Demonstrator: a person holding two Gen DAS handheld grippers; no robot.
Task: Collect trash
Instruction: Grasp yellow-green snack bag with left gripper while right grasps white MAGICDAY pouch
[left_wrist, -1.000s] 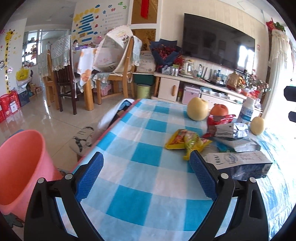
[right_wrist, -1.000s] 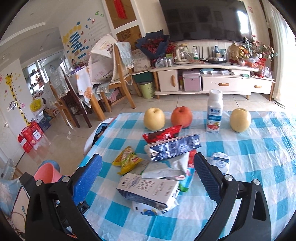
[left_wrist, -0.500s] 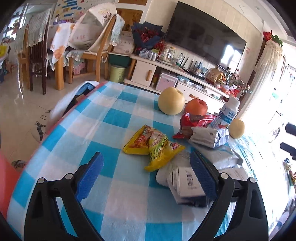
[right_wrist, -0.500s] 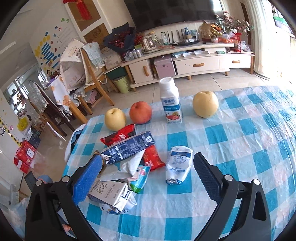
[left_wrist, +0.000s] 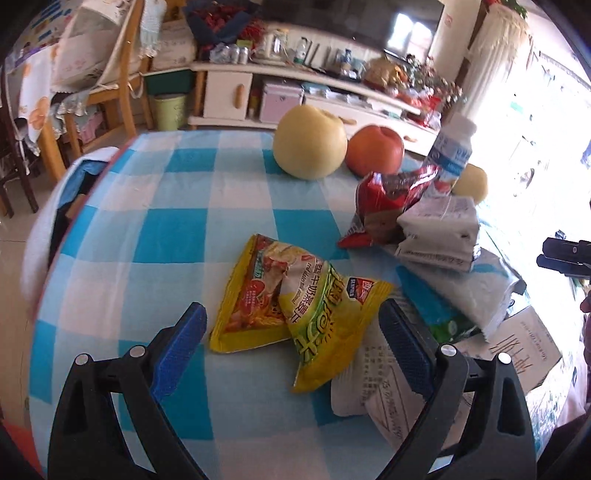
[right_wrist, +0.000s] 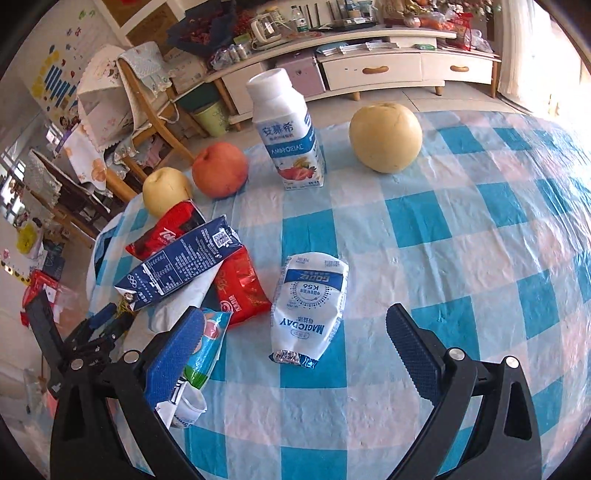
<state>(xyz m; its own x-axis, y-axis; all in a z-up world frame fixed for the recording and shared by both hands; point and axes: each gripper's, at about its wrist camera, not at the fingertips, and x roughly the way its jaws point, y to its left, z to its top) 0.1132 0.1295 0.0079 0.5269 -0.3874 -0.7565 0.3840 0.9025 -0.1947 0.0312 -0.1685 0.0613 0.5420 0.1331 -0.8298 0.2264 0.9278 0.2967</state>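
My left gripper (left_wrist: 291, 332) is open and empty, low over the checked table, with two yellow snack wrappers (left_wrist: 295, 295) lying between its fingers. My right gripper (right_wrist: 295, 336) is open and empty, straddling a white and blue milk pouch (right_wrist: 308, 302). To that pouch's left lies a trash pile: a dark blue carton (right_wrist: 177, 264), red wrappers (right_wrist: 240, 286) and a teal pouch (right_wrist: 205, 345). In the left wrist view the pile shows as a red wrapper (left_wrist: 391, 199), a grey carton (left_wrist: 439, 229) and white cartons (left_wrist: 376, 391).
A yoghurt bottle (right_wrist: 286, 133), a red apple (right_wrist: 220, 168) and two yellow pears (right_wrist: 385, 136) (right_wrist: 165, 190) stand at the table's far side. The blue checked tablecloth (right_wrist: 461, 258) covers the table. Chairs and a TV cabinet stand beyond.
Both grippers have moved forward and down towards the table. The left one has closed in on the yellow wrappers, the right one on the white pouch. The pink bin has left the left view.
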